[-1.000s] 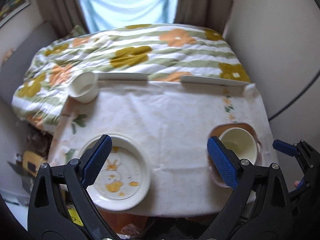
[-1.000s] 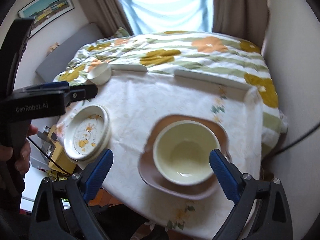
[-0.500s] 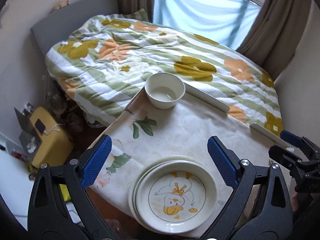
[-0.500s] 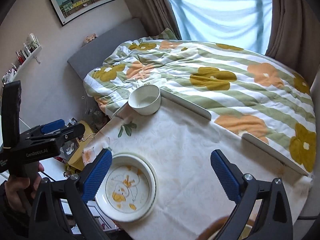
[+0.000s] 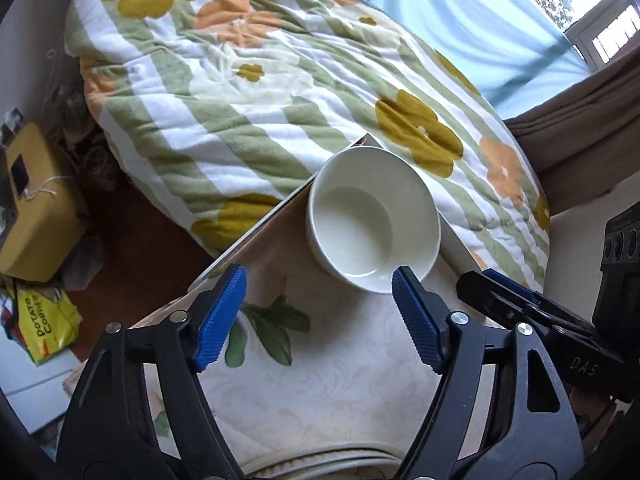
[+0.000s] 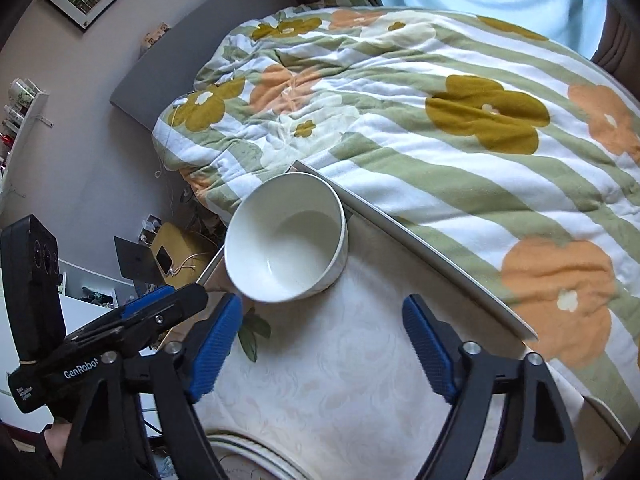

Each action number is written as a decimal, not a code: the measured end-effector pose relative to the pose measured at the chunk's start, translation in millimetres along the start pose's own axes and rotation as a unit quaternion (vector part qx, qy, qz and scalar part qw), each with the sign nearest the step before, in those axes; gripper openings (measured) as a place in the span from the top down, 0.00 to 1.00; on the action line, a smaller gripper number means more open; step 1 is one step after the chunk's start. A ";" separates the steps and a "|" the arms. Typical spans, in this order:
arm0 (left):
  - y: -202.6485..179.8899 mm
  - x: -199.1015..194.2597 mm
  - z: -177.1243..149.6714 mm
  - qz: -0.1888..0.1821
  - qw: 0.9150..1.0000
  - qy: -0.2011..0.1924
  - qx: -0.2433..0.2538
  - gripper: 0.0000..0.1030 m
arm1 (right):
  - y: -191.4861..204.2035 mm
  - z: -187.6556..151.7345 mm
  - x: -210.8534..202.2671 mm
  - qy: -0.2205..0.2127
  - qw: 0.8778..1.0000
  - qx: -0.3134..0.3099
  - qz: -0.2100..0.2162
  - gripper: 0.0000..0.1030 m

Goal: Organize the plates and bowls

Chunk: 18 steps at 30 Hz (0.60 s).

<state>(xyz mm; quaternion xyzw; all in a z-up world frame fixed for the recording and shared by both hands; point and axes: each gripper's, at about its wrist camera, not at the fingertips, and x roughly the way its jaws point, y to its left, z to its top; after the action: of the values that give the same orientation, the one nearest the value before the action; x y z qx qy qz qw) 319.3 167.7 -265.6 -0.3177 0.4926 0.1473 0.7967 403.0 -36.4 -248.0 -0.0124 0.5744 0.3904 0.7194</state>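
A white bowl (image 5: 372, 220) stands empty at the far left corner of the table (image 5: 340, 380), which has a cream cloth. It also shows in the right wrist view (image 6: 286, 238). My left gripper (image 5: 318, 308) is open and empty just short of the bowl, its right fingertip near the rim. My right gripper (image 6: 322, 328) is open and empty, a little short of the bowl. The rim of the duck plate (image 5: 320, 462) shows at the bottom edge, and also in the right wrist view (image 6: 248, 456).
A bed with a flowered striped quilt (image 5: 280, 80) lies right behind the table. A yellow box (image 5: 36, 208) and a snack bag (image 5: 44, 320) sit on the floor at the left. The right gripper's body (image 5: 532, 320) is close at the right.
Both grippers have moved forward and left toward the white bowl, which is now large and near. The duck plate has slid to the bottom edge of both views.
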 end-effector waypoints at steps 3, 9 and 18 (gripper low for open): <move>3.9 23.0 12.3 -0.003 1.000 0.012 -0.009 0.41 | -7.4 11.8 23.6 0.018 1.000 0.014 0.010 0.41; 6.3 50.7 21.4 -0.015 0.999 0.034 -0.011 0.67 | -10.6 22.8 48.4 0.034 0.999 0.022 0.019 0.60; -2.1 56.0 18.5 -0.002 1.000 0.027 0.015 0.83 | -11.5 23.6 56.4 0.033 0.999 0.013 0.002 0.83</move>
<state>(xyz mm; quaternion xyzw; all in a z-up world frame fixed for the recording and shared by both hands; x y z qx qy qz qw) 359.6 173.7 -308.2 -0.3101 0.5154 0.1300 0.7882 430.9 -2.5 -292.2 -0.0144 0.6027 0.3836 0.6996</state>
